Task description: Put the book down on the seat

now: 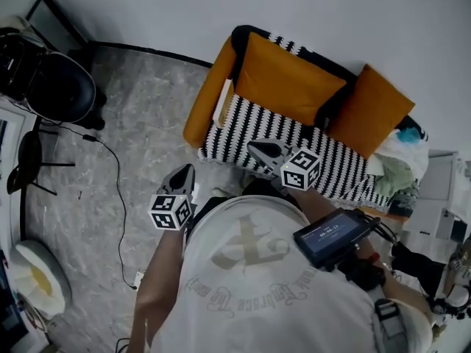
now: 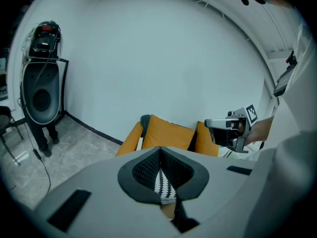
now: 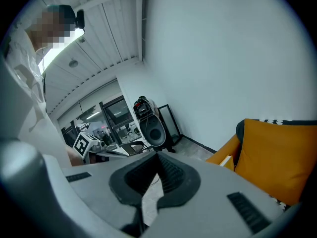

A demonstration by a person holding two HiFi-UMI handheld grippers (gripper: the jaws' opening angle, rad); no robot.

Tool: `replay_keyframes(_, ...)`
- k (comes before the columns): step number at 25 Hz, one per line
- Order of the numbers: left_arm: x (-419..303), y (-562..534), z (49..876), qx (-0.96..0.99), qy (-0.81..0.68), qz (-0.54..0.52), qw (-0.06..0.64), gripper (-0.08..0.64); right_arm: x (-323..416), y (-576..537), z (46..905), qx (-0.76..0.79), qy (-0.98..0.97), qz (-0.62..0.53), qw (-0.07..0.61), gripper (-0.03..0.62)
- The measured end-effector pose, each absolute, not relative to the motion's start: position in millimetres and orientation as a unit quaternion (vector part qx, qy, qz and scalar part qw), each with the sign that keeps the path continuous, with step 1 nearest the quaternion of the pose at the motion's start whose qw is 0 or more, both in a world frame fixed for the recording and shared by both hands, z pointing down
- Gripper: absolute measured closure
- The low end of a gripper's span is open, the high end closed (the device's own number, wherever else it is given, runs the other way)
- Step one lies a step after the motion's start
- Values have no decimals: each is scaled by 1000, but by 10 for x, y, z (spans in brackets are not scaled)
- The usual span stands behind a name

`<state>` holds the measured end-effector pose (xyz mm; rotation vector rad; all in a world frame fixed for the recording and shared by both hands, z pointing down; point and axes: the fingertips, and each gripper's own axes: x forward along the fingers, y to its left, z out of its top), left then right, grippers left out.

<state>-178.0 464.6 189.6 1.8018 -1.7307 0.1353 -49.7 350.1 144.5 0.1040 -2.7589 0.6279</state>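
A thin white book stands on edge between the sofa's orange armrest and the orange back cushion. It also shows as a white sliver, the book in the left gripper view and the book in the right gripper view. The striped seat lies bare in front of the cushions. My left gripper hovers over the floor short of the sofa, shut and empty. My right gripper hangs over the seat's front edge, also shut with nothing in it.
A black speaker on a stand is at the far left, with a cable trailing across the floor. A second orange cushion and a heap of cloth fill the sofa's right end. A desk edge runs along the left.
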Motion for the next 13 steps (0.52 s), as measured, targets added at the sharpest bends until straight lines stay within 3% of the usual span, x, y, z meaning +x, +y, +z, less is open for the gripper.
replay_keyframes(13,-1768,4605,1879,691,-649,51,314,548,-495,3483,1478,50,-962,218,160,578)
